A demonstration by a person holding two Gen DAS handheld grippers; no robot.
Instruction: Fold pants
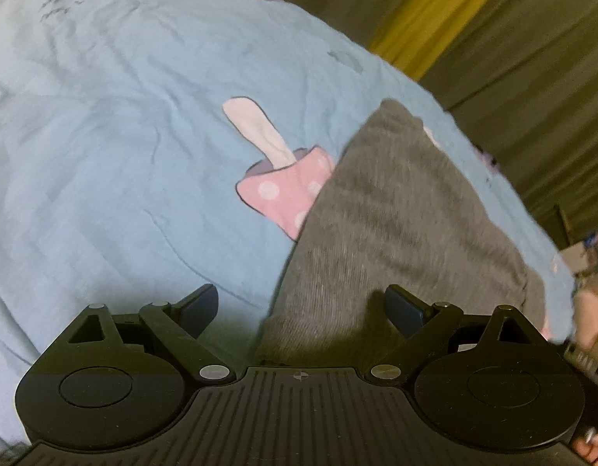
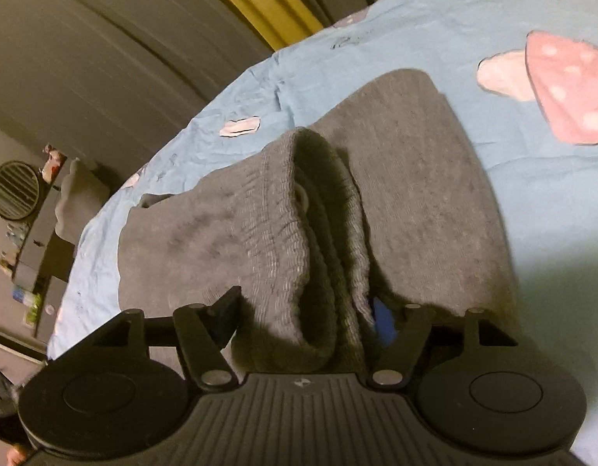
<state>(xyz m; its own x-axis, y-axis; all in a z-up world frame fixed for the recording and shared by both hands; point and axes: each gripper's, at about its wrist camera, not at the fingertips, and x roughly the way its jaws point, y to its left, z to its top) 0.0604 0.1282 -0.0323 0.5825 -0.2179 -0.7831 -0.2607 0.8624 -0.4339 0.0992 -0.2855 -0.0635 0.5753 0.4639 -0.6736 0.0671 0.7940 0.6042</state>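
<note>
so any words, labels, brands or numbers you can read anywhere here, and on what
No readable text in either view.
Light blue bedsheet: dark scribble-like marks near its far edge, too blurred to read as words.
Black gripper body: a small round emblem, no letters.
Grey knit pants: no label showing.

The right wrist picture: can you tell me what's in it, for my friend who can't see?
A bunched, ribbed fold of grey pants sits between the two fingers of the right claw, with the rest of the pants spread flat behind. They lie on a light blue bedsheet printed with a pink spotted mushroom. A dim room shows at the left.
</note>
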